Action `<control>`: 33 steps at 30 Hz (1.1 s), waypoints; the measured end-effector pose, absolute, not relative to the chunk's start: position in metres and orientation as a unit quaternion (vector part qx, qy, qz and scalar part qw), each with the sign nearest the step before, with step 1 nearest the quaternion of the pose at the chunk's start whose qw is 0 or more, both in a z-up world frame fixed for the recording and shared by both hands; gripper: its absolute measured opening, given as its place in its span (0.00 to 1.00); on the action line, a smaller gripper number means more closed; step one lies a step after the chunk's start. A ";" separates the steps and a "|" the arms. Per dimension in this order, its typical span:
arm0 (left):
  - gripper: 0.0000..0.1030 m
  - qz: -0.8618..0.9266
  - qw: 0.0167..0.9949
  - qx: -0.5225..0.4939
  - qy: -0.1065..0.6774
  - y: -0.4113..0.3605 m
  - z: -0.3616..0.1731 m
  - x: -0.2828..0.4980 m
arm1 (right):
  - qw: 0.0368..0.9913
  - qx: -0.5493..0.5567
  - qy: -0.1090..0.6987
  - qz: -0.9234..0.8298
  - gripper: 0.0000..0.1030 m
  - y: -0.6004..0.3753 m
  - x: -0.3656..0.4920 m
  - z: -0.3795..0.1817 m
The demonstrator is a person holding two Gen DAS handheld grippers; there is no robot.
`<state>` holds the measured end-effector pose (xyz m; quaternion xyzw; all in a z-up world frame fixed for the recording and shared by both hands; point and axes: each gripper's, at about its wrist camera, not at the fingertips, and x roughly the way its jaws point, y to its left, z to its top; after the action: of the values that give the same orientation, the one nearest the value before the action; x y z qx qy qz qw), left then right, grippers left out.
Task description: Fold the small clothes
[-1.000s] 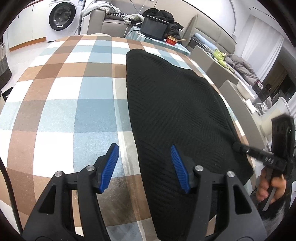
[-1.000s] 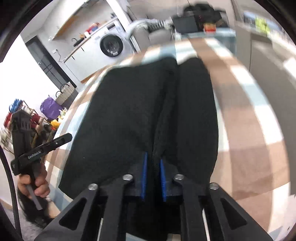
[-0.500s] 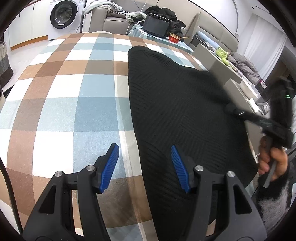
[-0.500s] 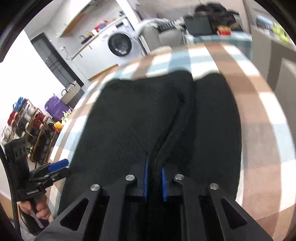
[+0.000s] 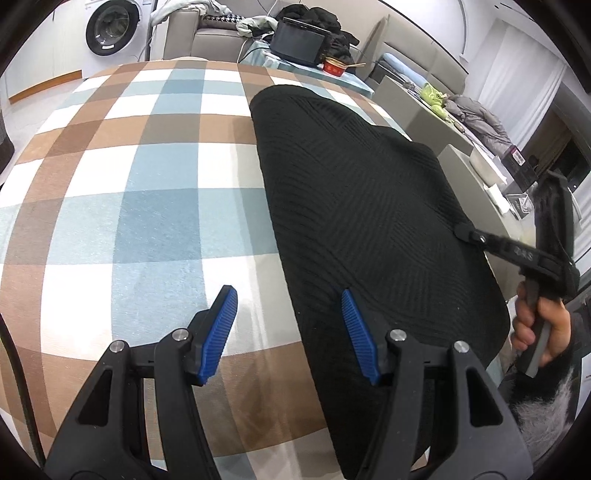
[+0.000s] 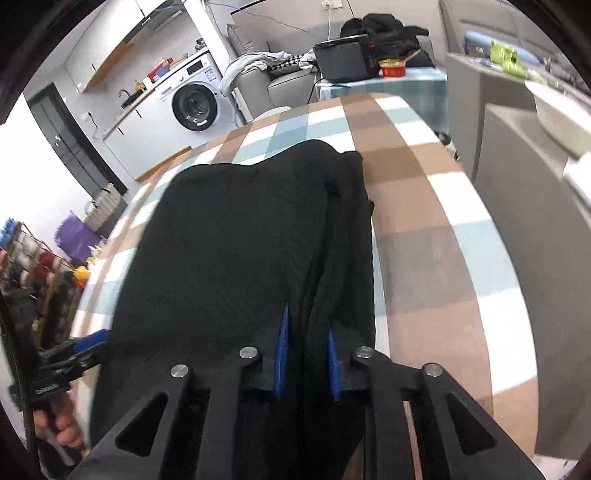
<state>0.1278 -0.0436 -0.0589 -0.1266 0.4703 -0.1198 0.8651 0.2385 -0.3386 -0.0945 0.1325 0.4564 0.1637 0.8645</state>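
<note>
A black ribbed garment [image 5: 351, 206] lies on the checked tablecloth [image 5: 147, 192], stretched away from me. My left gripper [image 5: 287, 291] is open over its near left edge, one finger above the cloth and the other above the tablecloth, with nothing held. My right gripper [image 6: 307, 321] has a raised fold of the garment [image 6: 229, 251] between its blue pads, and its jaws are opening. In the left wrist view the right gripper [image 5: 461, 232] tip sits at the garment's right edge, with a hand [image 5: 535, 325] on its handle. The left gripper [image 6: 88, 341] shows at the garment's left side.
The table's right edge [image 6: 480, 295] runs close to a grey cabinet [image 6: 535, 203]. Beyond the far end stand a washing machine [image 5: 110, 31], a sofa, and a small table with a black box [image 5: 299, 37] and a red bowl [image 5: 334, 66]. A cluttered rack [image 6: 33, 266] stands at the left.
My right gripper has moved from the garment's near right corner farther along its right edge, carrying the fold. Its pads stand wider apart than half a second ago. The left gripper has stayed put.
</note>
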 end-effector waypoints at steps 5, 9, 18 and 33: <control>0.54 -0.125 0.860 -0.133 0.477 -0.045 -0.061 0.129 | 0.845 0.160 0.473 0.192 0.23 -0.350 0.191 -0.101; 0.55 -0.145 0.855 -0.130 0.481 -0.052 -0.058 0.124 | 0.842 0.151 0.479 0.194 0.23 -0.352 0.151 -0.105; 0.63 -0.204 0.853 -0.058 0.476 -0.088 -0.053 0.081 | 0.847 0.141 0.482 0.175 0.33 -0.357 0.124 -0.102; 0.68 -0.195 0.855 -0.065 0.476 -0.072 -0.054 0.069 | 0.855 0.161 0.463 0.173 0.46 -0.368 0.131 -0.098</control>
<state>0.0695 -0.0717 -0.0538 -0.0652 0.4757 -0.1946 0.8553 0.1311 -0.3677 -0.0980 0.1606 0.4627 0.1727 0.8546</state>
